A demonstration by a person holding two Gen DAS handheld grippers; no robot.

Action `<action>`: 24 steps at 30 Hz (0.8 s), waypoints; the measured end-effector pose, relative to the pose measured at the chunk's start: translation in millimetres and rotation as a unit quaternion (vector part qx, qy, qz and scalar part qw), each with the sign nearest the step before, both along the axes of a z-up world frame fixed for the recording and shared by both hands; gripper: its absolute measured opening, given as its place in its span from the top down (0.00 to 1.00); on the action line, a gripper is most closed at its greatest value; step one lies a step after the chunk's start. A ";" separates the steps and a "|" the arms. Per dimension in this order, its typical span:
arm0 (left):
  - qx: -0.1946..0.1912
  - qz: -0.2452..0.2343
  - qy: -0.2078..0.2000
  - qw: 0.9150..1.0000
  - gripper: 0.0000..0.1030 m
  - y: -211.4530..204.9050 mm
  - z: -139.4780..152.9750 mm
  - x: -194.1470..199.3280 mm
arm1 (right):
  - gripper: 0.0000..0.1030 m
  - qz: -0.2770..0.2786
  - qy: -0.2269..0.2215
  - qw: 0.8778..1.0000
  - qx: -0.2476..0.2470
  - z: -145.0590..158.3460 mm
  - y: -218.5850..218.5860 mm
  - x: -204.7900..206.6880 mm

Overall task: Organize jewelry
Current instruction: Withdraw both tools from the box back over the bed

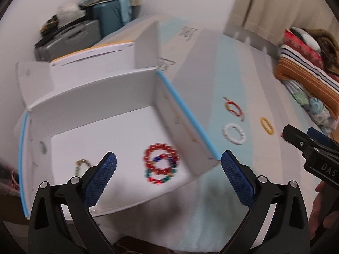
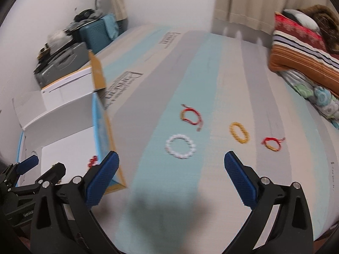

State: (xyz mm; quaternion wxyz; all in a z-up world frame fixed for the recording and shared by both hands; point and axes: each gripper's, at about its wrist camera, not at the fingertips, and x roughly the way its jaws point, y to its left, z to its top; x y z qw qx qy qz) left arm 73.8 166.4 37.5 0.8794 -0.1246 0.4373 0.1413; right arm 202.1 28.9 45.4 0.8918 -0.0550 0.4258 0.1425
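An open white box [image 1: 101,97] sits at the left of the striped bed; it holds a red beaded bracelet [image 1: 162,158], a multicoloured one [image 1: 161,175] and a small greenish chain [image 1: 81,166]. My left gripper [image 1: 168,175] is open and empty over the box's near right corner. On the bed lie a white bead bracelet [image 2: 180,146], a red-and-gold cord bracelet [image 2: 190,117], a yellow bead bracelet [image 2: 239,132] and a small red-and-gold one [image 2: 272,144]. My right gripper [image 2: 171,175] is open and empty, just short of the white bracelet.
A pile of folded blankets [image 2: 305,55] lies at the bed's right. Suitcases and clutter [image 2: 70,48] stand by the wall behind the box [image 2: 63,114]. A curtain [image 2: 264,4] hangs at the back. The right gripper shows at the left wrist view's right edge [image 1: 296,139].
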 end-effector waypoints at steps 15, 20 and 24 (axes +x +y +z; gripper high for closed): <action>0.000 -0.076 0.001 0.997 0.06 -88.7 -15.6 52.8 | 0.07 -0.092 0.010 0.996 0.004 -10.5 -119.2 31.6; -0.002 -0.102 0.005 0.995 0.06 -111.8 -28.5 73.5 | 0.07 -0.117 0.019 0.993 0.005 -26.4 -153.9 46.5; -0.005 -0.121 0.005 0.993 0.06 -131.2 -42.4 95.2 | 0.07 -0.135 0.030 0.990 0.003 -44.6 -176.5 60.0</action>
